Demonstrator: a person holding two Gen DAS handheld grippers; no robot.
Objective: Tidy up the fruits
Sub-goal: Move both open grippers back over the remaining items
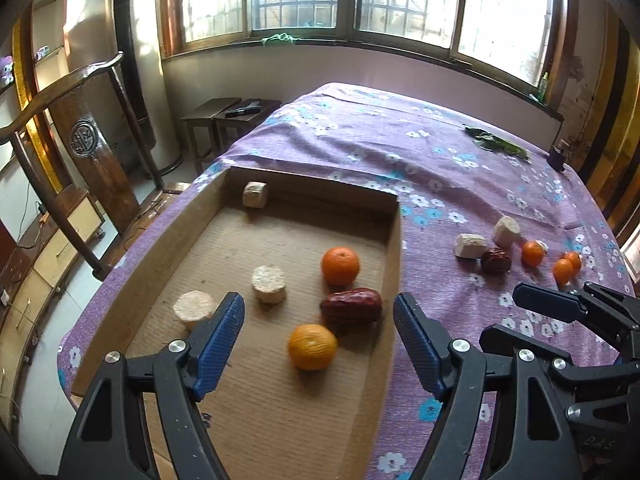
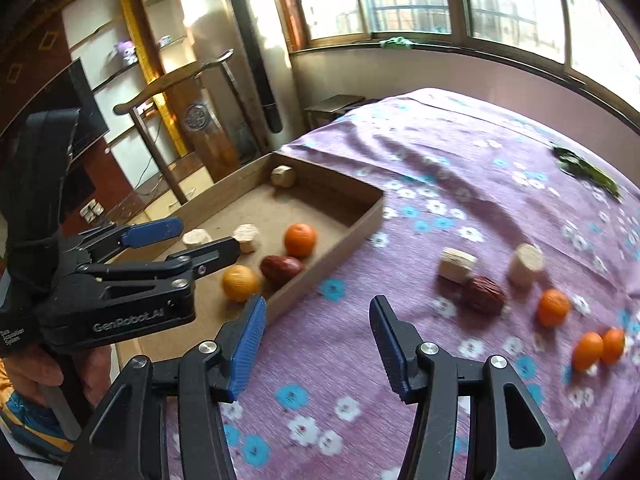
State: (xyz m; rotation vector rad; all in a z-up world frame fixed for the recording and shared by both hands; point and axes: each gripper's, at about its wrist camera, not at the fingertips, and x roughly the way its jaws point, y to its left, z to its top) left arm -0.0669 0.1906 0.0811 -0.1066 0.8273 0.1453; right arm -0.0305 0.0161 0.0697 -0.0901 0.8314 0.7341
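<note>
The left gripper was held released and empty above the cardboard tray, which lay at the left edge of the purple floral tablecloth. Inside the tray were seen two oranges, a red date between them, and three pale cylindrical pieces. The right gripper was likewise held open and empty over the cloth. Near the right edge lay three small oranges, another date and two pale pieces.
</note>
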